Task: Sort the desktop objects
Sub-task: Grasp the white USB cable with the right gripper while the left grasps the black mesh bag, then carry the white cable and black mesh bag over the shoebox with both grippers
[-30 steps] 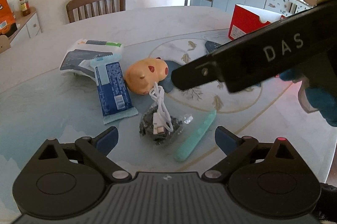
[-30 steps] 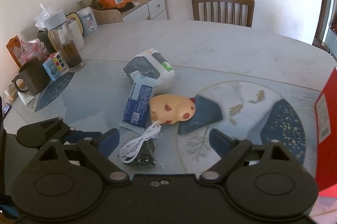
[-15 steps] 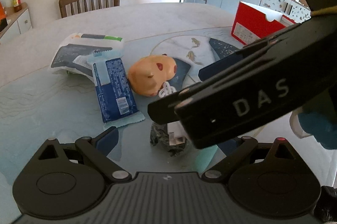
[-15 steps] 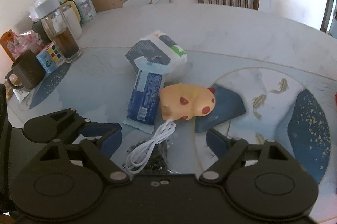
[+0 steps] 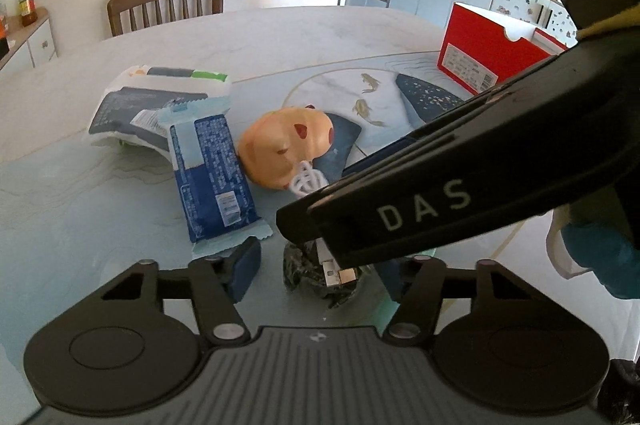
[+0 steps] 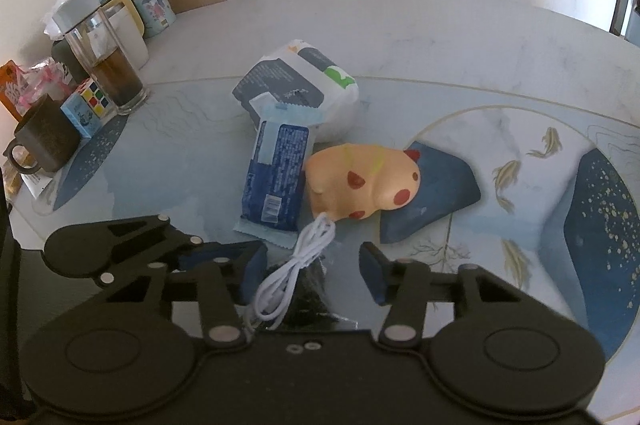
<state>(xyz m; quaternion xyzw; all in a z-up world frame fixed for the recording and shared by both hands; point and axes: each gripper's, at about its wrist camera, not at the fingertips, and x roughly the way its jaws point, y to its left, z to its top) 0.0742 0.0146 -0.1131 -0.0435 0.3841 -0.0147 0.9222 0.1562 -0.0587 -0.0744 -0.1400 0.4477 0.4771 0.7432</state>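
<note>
We've both grippers over the white cable [image 6: 298,273] and dark packet [image 5: 308,271] near the tabletop [image 6: 440,41] front edge. Left gripper [image 5: 316,265] & right gripper [image 6: 312,271]: fingers just closing, apart, not touching them. Bare tabletop beyond.

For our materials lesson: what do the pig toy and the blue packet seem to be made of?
Pig toy: probably soft foam or rubber, matte, with rounded, squashy-looking folds. Blue packet: thin plastic film, slightly glossy, with crimped sealed ends.
</note>
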